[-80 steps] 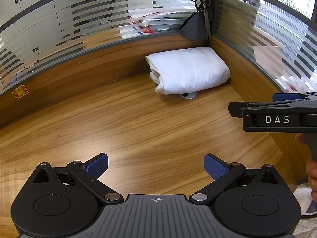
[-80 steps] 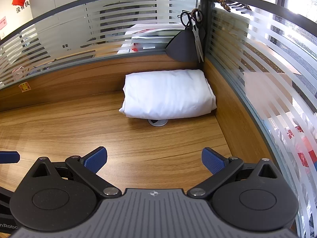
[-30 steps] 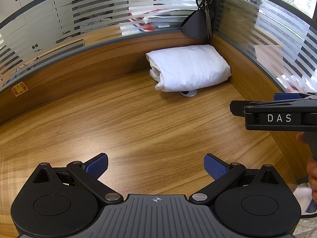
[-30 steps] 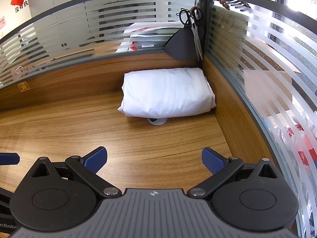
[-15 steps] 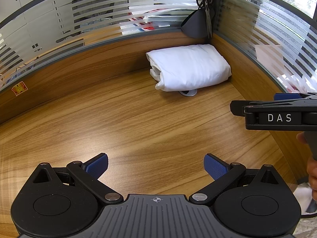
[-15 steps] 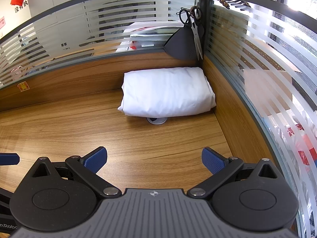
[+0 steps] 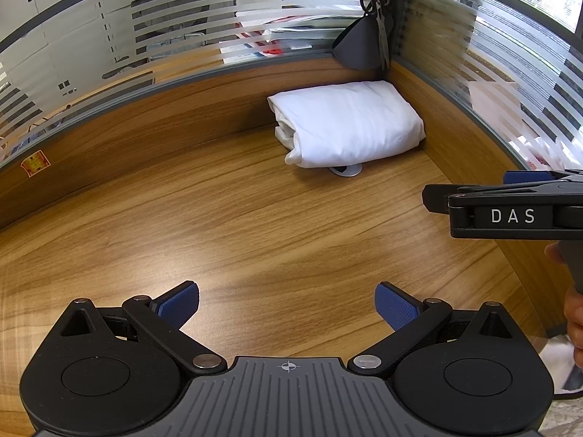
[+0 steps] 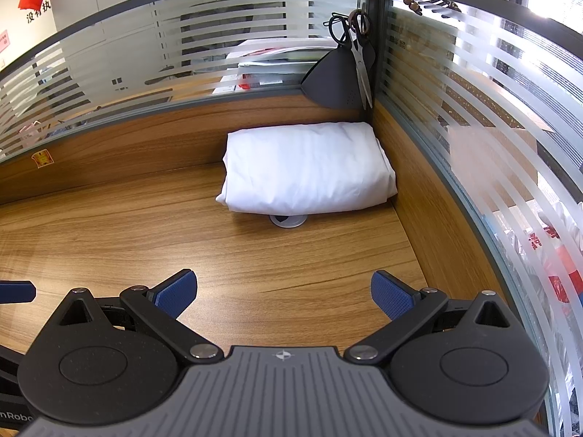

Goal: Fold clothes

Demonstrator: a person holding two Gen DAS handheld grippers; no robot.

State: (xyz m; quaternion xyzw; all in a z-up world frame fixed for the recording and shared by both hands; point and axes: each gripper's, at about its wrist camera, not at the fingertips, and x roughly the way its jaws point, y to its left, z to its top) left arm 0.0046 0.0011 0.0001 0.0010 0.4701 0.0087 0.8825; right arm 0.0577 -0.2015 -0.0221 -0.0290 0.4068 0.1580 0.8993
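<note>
Both our left gripper (image 7: pixel 286 302) and right gripper (image 8: pixel 284 291) gape, empty, above the desk (image 7: pixel 218 225). We see the folded white cloth (image 8: pixel 306 167) half hiding a round grommet (image 8: pixel 288 220).

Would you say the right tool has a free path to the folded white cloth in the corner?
Probably yes: the right tool is open, and only bare desk lies between it and the folded white cloth.

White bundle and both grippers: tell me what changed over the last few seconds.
Almost nothing. Both views drifted slightly, so the white bundle sits a touch higher in frame in the right wrist view; it did not visibly move on the desk. Nothing was gripped or released. The left gripper and right gripper stay open and empty above the desk, and the bundle stays folded in the corner, over the grommet.
</note>
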